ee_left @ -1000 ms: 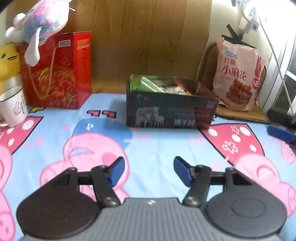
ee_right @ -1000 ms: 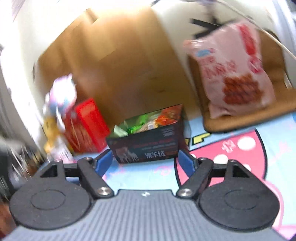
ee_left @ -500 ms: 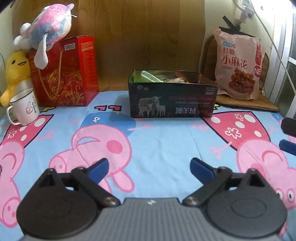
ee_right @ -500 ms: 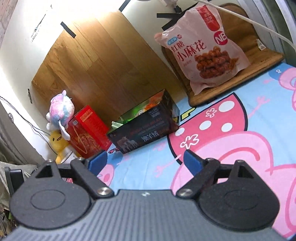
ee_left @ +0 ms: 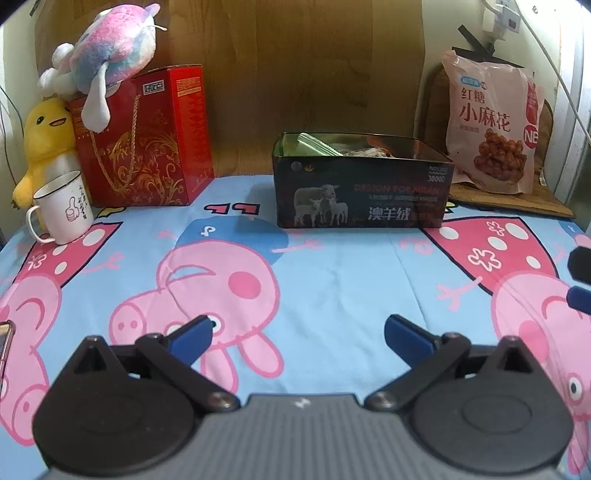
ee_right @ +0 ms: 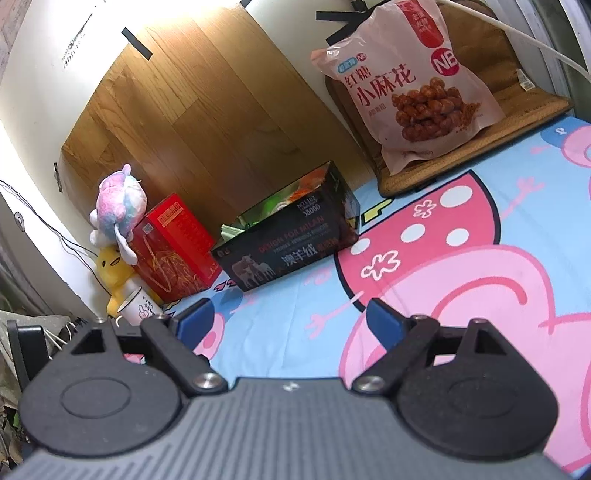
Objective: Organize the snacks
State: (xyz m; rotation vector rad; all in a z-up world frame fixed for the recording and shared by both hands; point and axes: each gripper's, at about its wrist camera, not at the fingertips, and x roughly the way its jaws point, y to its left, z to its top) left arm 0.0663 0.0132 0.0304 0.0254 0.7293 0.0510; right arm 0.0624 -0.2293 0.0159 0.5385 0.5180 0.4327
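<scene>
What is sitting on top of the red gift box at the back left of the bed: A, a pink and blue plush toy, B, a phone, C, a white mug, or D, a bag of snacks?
A: the pink and blue plush toy lies across the top of the red gift box, while the white mug stands on the sheet in front of it.

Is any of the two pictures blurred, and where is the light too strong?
Left wrist view: sharp, evenly lit; fisheye curves the edges; the dark box throws a soft shadow leftward on the cartoon sheet. Right wrist view: sharp but tilted; glare washes out the wall and the top of the wooden panel.
</scene>
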